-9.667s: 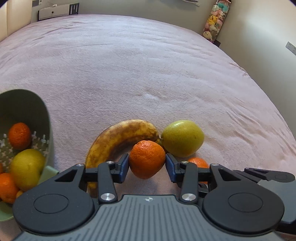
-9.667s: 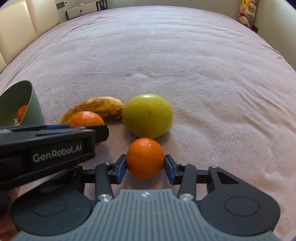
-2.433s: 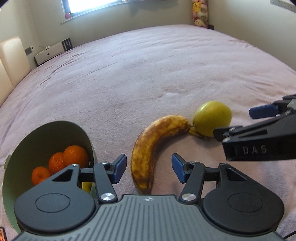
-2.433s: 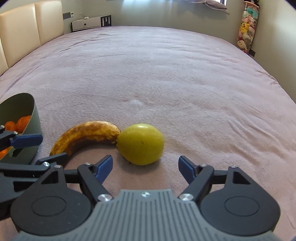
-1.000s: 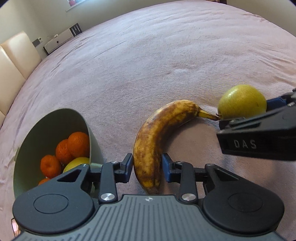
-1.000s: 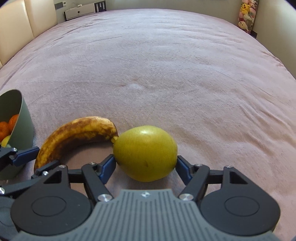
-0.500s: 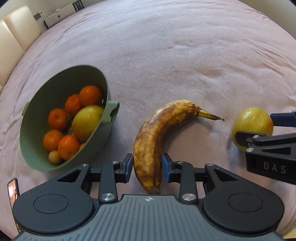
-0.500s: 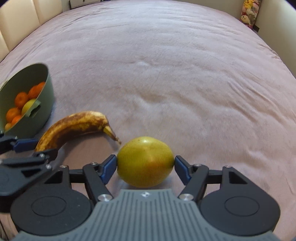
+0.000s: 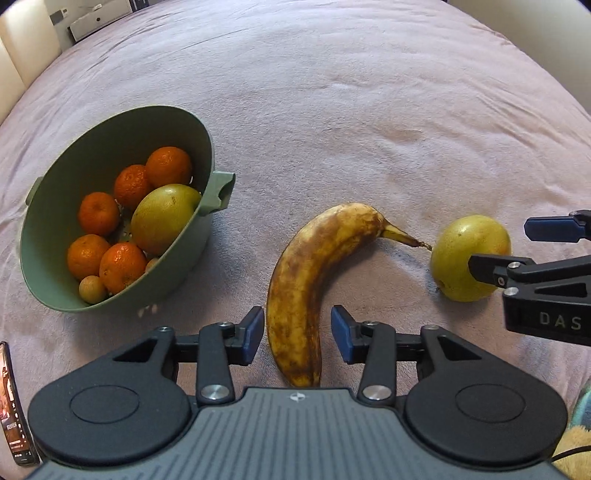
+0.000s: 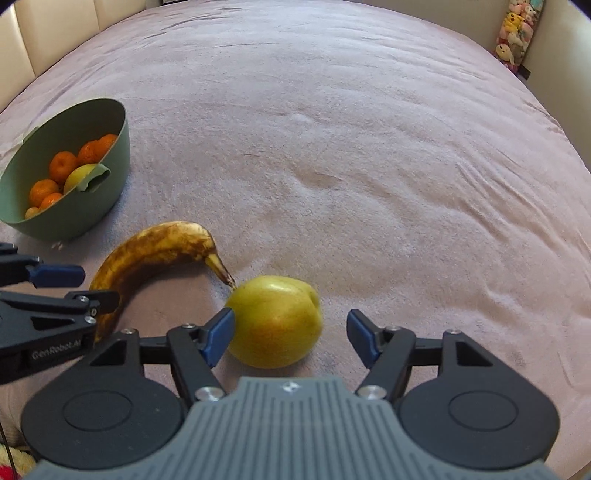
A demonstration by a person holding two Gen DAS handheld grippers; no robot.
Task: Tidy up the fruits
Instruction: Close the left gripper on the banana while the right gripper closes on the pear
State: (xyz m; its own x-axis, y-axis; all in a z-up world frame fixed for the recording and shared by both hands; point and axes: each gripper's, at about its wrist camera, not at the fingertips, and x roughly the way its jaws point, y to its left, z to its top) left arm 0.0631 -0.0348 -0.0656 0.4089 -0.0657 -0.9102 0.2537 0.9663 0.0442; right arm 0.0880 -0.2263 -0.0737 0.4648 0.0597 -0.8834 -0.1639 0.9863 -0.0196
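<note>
A brown-spotted banana [image 9: 314,280] lies on the pink bedspread [image 9: 351,110], its lower end between the fingers of my left gripper [image 9: 297,334], which is open with small gaps on both sides. A yellow-green pear [image 10: 275,321] lies just right of the banana's stem [image 10: 221,271]. My right gripper [image 10: 290,338] is open around the pear; the left pad touches it and the right pad stands clear. A green bowl [image 9: 55,291] at the left holds several mandarins [image 9: 168,166] and another pear [image 9: 164,218]. The bowl also shows in the right wrist view [image 10: 110,184].
A phone [image 9: 14,406] lies at the left edge of the left wrist view. Cream padded panels [image 10: 55,33] stand behind the bed and soft toys [image 10: 517,33] hang at the far right. The bedspread stretches wide beyond the fruit.
Both grippers have opened: the left let go of the banana and the right let go of the pear. Both fruits now rest on the bedspread. Both cameras sit higher than a second ago.
</note>
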